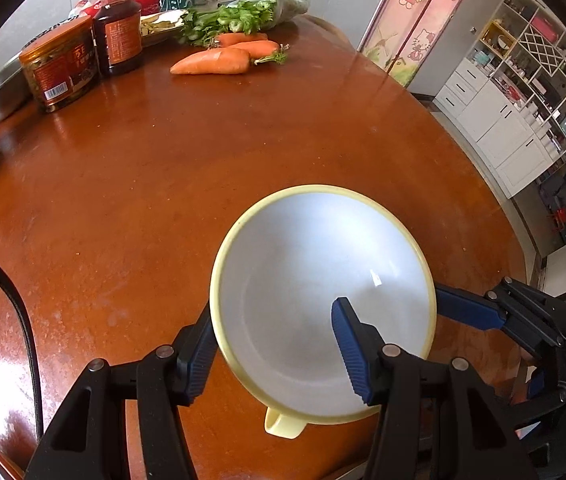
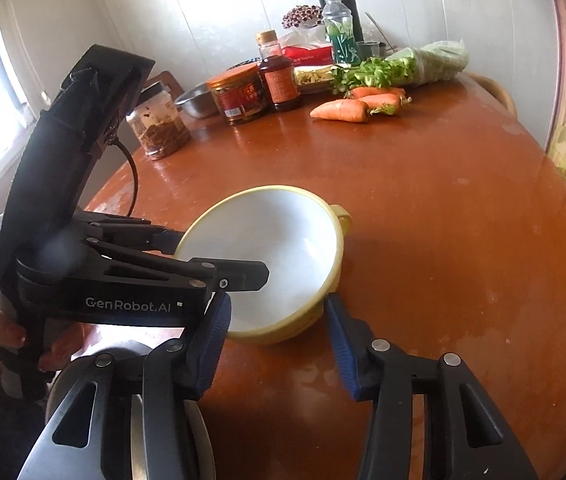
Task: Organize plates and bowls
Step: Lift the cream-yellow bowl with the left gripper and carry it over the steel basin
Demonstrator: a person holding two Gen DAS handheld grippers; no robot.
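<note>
A bowl (image 1: 303, 260), white inside with a pale yellow rim, sits tilted on the brown table (image 1: 143, 180). A yellow handle (image 1: 283, 426) shows under its rim. My left gripper (image 1: 275, 306) is shut on the bowl's wall, one finger inside and one outside. In the right wrist view that gripper (image 2: 219, 258) reaches in from the left over the bowl (image 2: 275, 240). My right gripper (image 2: 277, 300) has its blue fingertips against either side of the bowl's near yellow edge. One of its fingers (image 1: 467, 310) touches the rim from outside.
At the table's far end lie carrots (image 2: 343, 111) and leafy greens (image 2: 383, 68), beside an orange-lidded jar (image 2: 239, 96), a sauce bottle (image 2: 279, 80), a steel basin (image 2: 195, 104) and a jar of brown food (image 2: 159, 128). A black cable (image 1: 23, 320) runs along the left edge.
</note>
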